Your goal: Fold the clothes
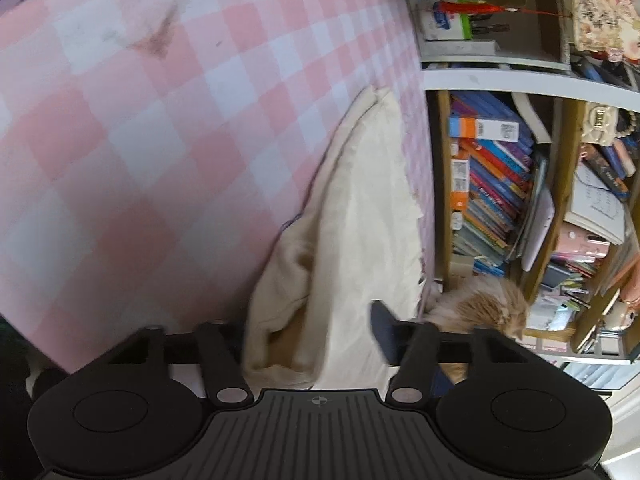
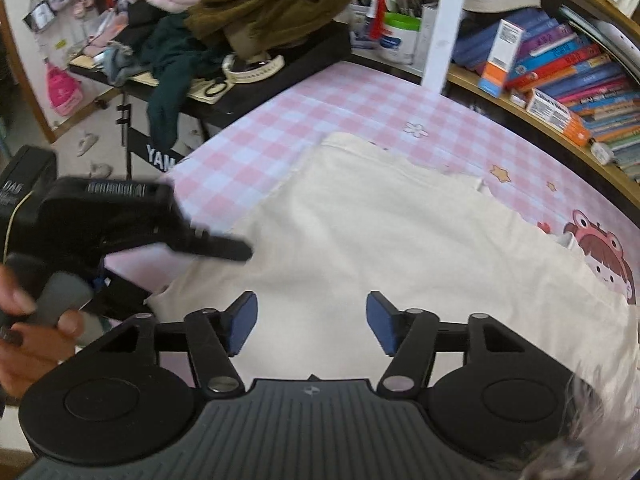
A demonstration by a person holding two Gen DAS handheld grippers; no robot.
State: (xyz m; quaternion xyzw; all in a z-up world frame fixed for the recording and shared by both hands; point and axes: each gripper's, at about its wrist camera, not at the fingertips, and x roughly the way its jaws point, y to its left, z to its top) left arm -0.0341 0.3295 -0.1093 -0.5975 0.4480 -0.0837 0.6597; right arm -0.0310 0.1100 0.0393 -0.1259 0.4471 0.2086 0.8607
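Note:
A cream garment [image 1: 360, 220] lies spread on a bed with a pink checked sheet [image 1: 140, 140], near the bed's shelf-side edge. My left gripper [image 1: 316, 320] is at the garment's near end. Its right blue pad [image 1: 380, 326] shows, and a raised fold of cloth hides the left one. The jaws stand apart with the fold between them. In the right wrist view one left-gripper finger [image 2: 228, 249] lies over the garment's [image 2: 380, 232] left edge, and a hand [image 2: 32, 320] holds the handle. My right gripper [image 2: 312, 320] hovers open above the cloth, with nothing between its pads.
A bookshelf [image 1: 500, 180] [image 2: 560, 72] crammed with books runs along the bed's far side. A furry tan thing [image 1: 480, 304], perhaps a cat, sits by the bed edge. A black stand [image 2: 280, 64] piled with olive and green clothes stands beyond the bed's [image 2: 320, 108] corner.

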